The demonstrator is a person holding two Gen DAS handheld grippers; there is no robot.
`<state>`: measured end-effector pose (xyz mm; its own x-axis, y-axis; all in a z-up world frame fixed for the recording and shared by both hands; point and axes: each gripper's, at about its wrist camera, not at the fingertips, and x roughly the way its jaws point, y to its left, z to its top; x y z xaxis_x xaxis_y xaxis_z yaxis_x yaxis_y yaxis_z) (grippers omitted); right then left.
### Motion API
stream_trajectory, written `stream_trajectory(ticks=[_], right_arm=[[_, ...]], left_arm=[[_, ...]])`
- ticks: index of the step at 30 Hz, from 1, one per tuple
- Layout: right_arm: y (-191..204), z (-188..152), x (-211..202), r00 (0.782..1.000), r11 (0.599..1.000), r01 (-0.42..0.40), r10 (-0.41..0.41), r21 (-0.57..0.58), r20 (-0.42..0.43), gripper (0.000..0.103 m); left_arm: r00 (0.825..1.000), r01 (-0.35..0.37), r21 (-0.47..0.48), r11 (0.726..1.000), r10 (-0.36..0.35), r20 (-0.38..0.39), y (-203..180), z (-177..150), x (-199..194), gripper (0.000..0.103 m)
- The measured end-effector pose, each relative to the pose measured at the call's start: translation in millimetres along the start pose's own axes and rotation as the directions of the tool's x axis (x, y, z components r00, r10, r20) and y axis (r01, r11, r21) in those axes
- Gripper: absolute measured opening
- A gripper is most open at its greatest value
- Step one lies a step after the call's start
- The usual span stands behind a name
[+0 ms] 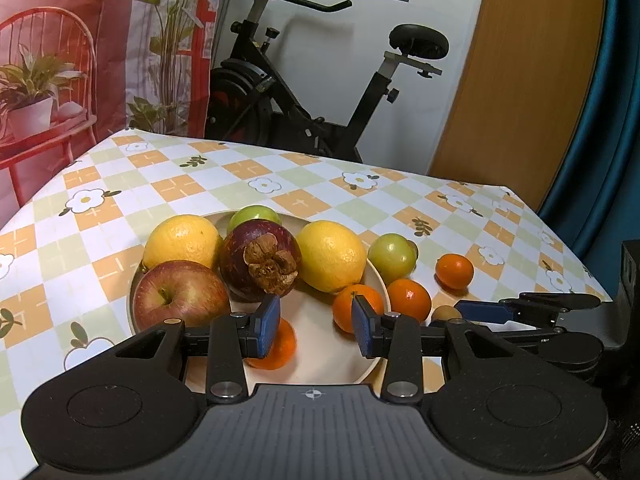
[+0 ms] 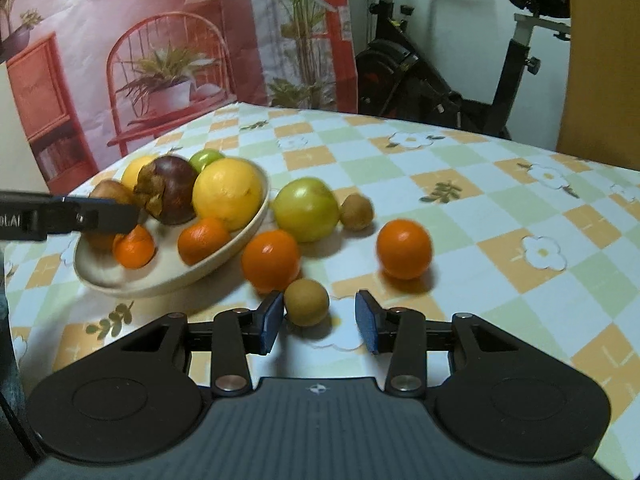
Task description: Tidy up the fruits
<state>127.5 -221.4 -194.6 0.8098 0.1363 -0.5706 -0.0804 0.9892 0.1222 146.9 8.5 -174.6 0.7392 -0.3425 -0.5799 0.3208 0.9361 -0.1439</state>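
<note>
Right claw point(image 2: 320, 320) gapes empty just short of the longan point(image 2: 306, 307); centre it, close gently. Left claw point(image 1: 316, 326), empty, hovers over the bowl point(image 1: 384, 280).

Plates: 1 cream plate point(image 2: 100, 276)
Lemons: 2, both on the plate point(image 1: 182, 240) point(image 1: 331, 255)
Mangosteens: 1, on the plate point(image 1: 260, 266)
Red apples: 1, on the plate point(image 1: 180, 294)
Green fruits: 2, 1 at the plate's back point(image 1: 253, 216), 1 on the counter point(image 2: 306, 209)
Small oranges: 4, 2 on the plate point(image 2: 134, 247) point(image 2: 203, 239), 2 on the counter point(image 2: 271, 260) point(image 2: 404, 248)
Small brown round fruits: 2, both on the counter point(image 2: 306, 307) point(image 2: 356, 212)
</note>
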Motion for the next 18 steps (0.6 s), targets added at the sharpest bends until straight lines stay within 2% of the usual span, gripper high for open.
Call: stream_trajectory(ticks=[5,8,9,13,18], right_arm=[[-1.9,-1.1,-0.6,1.0,1.0,-0.01,0.01,0.011,0.009,0.043],[-2.1,0.5,0.3,1.0,1.0,-0.023,0.022,0.012,0.008,0.036],[-2.7,0.1,0.0,1.0,1.0,-0.028,0.028,0.013,0.007,0.028],[-5.8,-0.1,-1.6,0.999,0.998,-0.045,0.045,0.031,0.013,0.028],[-17.7,-3.1,-12.1,0.999,0.998,-0.032,0.03,0.054,0.04,0.028]], left_arm=[[1.0,0.002,0.01,1.0,-0.002,-0.011,-2.9,-0.2,3.2,0.041],[1.0,0.005,0.018,1.0,-0.005,-0.016,-4.5,-0.4,4.1,0.041],[1.0,0.005,0.021,1.0,-0.005,-0.018,-5.7,-0.2,4.9,0.041],[0.999,0.022,0.038,0.999,-0.021,-0.03,-8.6,4.1,6.5,0.041],[0.996,0.09,0.038,0.995,-0.089,-0.02,-17.0,26.1,10.8,0.041]])
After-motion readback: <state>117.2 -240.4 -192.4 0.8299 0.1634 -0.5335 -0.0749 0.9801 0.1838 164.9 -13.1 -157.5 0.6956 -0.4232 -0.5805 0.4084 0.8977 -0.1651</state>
